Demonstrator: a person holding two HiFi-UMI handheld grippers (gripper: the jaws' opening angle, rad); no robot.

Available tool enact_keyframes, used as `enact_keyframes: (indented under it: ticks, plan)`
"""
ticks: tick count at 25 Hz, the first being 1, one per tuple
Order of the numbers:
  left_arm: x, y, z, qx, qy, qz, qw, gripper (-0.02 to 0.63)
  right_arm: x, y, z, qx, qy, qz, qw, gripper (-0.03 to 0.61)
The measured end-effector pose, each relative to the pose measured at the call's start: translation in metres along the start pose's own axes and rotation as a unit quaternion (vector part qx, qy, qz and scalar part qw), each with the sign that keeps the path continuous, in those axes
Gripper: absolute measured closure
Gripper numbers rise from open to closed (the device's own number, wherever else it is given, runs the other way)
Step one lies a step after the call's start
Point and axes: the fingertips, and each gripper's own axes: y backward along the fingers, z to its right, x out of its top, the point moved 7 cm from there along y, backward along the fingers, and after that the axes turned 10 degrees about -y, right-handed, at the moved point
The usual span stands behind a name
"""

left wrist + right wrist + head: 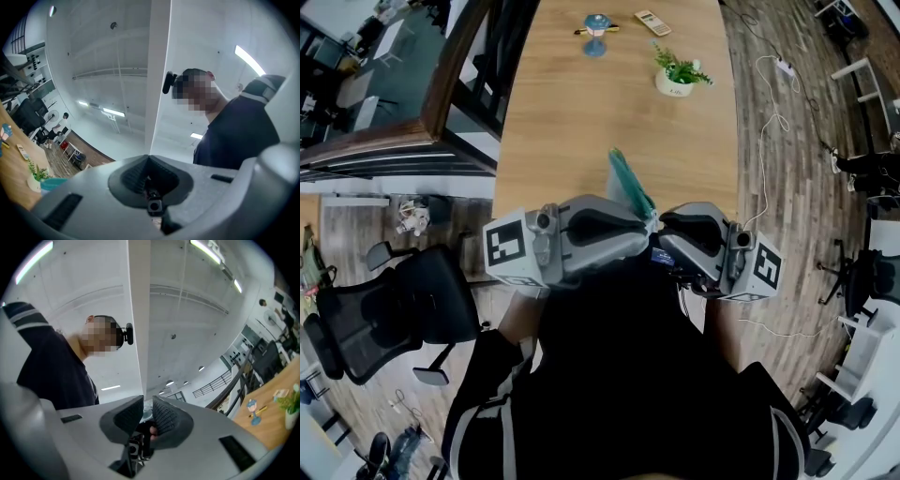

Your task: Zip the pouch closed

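The teal pouch [628, 180] stands on edge in the air in front of my body, over the near end of the wooden table [572, 131]. My left gripper [649, 225] comes from the left and is shut on the pouch's lower edge. In the left gripper view its jaws [149, 161] are pressed together, and a strip of teal pouch [49, 184] shows beside the gripper body. My right gripper [664, 236] meets it from the right. Its pads [148, 401] stand a sliver apart at the tips and pinch a dark piece, apparently the zipper pull [140, 439], deeper in.
At the table's far end stand a small potted plant [677, 73], a blue figurine [596, 33] and a calculator [652, 22]. A black office chair [403, 300] is on the floor to my left, and a white cable [769, 122] runs along the floor on the right.
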Motion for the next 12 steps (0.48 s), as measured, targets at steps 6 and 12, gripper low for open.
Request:
enact_keyframes:
  ticks: [6,12]
  plan:
    - [0.008,-0.001,0.003,-0.013,0.005,0.015,0.9998,0.614,0.001,-0.013,-0.019,-0.026,0.152,-0.028,0.988,0.476]
    - [0.010,-0.001,0.005,-0.021,-0.004,0.007,0.9997,0.614,0.006,-0.016,-0.030,-0.062,0.235,-0.041,0.969,0.525]
